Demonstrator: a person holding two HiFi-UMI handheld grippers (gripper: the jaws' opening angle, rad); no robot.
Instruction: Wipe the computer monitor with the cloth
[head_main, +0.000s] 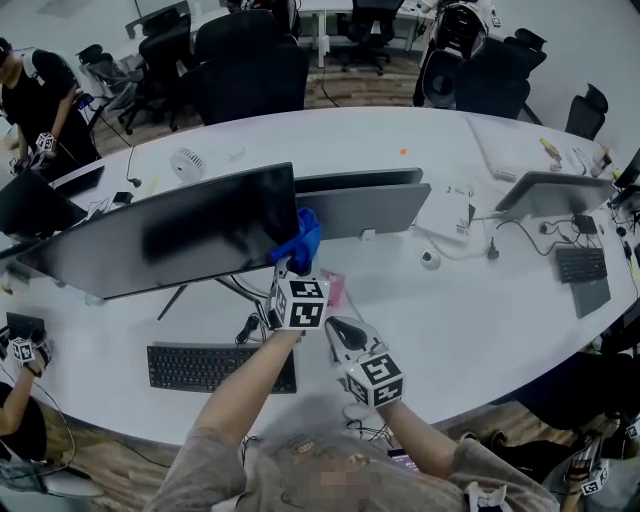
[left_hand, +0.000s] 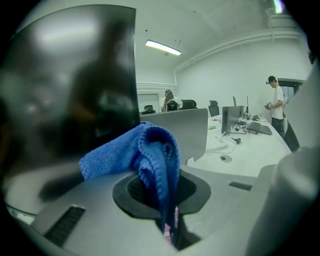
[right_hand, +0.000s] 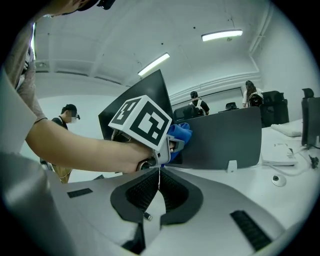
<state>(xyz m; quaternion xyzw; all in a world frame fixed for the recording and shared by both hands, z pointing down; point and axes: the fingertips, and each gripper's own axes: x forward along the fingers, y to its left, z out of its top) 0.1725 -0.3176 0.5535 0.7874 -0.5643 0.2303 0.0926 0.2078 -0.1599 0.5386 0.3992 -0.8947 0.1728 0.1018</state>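
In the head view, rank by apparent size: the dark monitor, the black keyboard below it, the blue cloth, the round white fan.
1. Monitor
2. Keyboard
3. Blue cloth and fan look alike; the fan lies farther off, so unranked.

monitor (left_hand: 75, 85) blurred close-up, keyboard (head_main: 185, 367) partly hidden

Blue cloth (head_main: 304, 238) (left_hand: 142, 150), bunched and folded, pinched between the jaws of the left gripper (head_main: 297, 266) (left_hand: 168, 210), spilling up and leftward past the tips. Wide dark monitor (head_main: 170, 240) (left_hand: 65, 90), upright, just ahead-left of gripper, cloth at its lower right edge.
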